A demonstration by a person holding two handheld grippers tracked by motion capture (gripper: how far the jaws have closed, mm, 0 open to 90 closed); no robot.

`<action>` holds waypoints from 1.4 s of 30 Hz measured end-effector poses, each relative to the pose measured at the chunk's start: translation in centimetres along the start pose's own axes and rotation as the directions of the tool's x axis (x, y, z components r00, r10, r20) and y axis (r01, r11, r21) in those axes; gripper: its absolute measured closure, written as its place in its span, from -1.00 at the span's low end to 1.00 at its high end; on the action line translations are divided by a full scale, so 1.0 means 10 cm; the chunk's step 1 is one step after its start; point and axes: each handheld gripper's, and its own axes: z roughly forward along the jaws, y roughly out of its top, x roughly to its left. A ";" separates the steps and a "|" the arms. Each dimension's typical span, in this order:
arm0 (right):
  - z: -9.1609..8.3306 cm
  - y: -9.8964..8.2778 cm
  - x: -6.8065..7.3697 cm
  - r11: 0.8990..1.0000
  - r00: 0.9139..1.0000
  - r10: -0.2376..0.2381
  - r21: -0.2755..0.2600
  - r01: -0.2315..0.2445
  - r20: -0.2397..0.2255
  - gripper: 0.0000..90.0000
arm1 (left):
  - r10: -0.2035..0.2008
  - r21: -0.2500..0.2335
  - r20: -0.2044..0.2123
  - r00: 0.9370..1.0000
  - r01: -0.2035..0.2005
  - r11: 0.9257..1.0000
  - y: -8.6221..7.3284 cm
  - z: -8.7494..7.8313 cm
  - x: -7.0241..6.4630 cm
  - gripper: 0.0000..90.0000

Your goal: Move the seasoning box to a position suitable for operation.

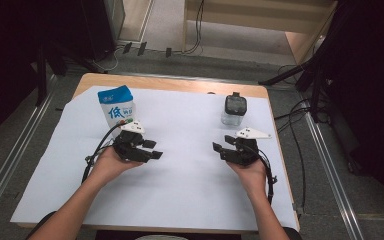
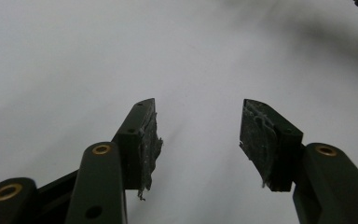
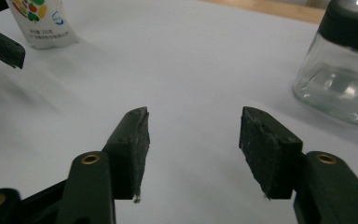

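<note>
Left gripper [image 1: 153, 150]: jaws parted, gap empty, above the white sheet [image 1: 180, 175] on the worktop.
Right gripper [image 1: 219, 149]: jaws parted, gap empty.
Blue-and-white milk carton [image 1: 116, 106]: upright, just beyond left gripper.
Clear glass jar with black lid [image 1: 234, 109]: upright, just beyond right gripper.

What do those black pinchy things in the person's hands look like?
Each is black. The left gripper and right gripper both carry a pale three-cornered plate on top and trail a black cable. Up close, the jaws have brass-coloured rivets and worn, frayed grey pads. The forearms are bare, with no sleeves.
</note>
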 end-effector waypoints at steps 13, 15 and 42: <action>-0.02 -0.04 -0.02 0.999 0.999 0.042 0.006 -0.042 -0.027 0.11 | -0.006 0.024 0.023 1.000 0.005 1.000 0.03 -0.01 0.02 0.13; -0.01 -0.06 -0.04 0.998 0.997 0.058 0.006 -0.058 -0.042 0.10 | -0.004 0.019 0.023 1.000 0.003 1.000 0.03 -0.03 0.02 0.13; -0.02 -0.03 -0.05 1.000 0.999 0.026 0.005 -0.026 0.042 -0.31 | -0.056 -0.004 0.059 0.997 0.056 0.998 0.02 -0.13 0.10 0.07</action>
